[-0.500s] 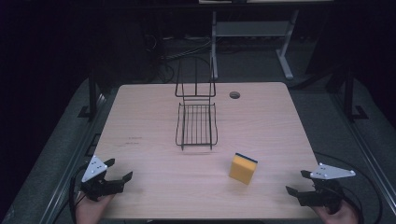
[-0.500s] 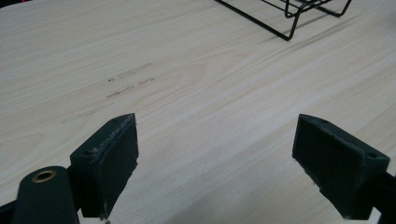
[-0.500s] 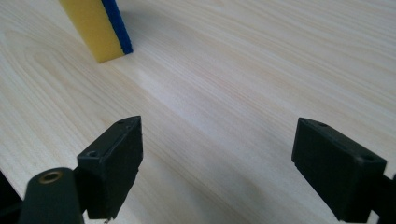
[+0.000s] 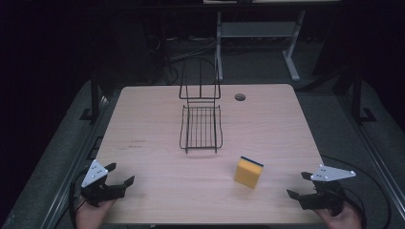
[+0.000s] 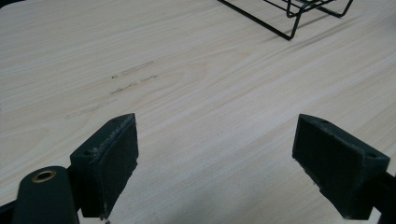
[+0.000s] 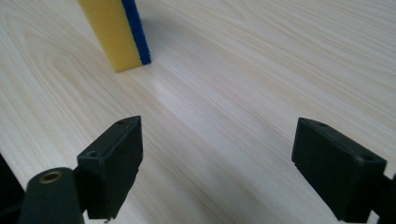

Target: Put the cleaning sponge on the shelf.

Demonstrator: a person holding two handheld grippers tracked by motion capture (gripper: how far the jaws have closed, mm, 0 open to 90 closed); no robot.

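Observation:
A yellow sponge with a blue scouring side [image 4: 248,172] stands on edge on the wooden table [image 4: 267,124], right of the middle; it rises at the top left of the right gripper view as the sponge [image 6: 116,32]. A black wire rack [image 4: 201,125] sits at the centre, its upright back toward the far side; a corner of the rack [image 5: 289,14] reaches into the left gripper view. My left gripper [image 4: 119,174] rests at the near left corner, open, jaws wide with bare wood between them. My right gripper [image 4: 299,185] is at the near right corner, open and apart from the sponge.
A round cable hole [image 4: 239,97] lies near the table's far edge. Faint dark scuff marks [image 5: 133,77] cross the wood ahead of the left gripper. Beyond the table stand a desk frame's legs [image 4: 291,52] and cables on a dark floor.

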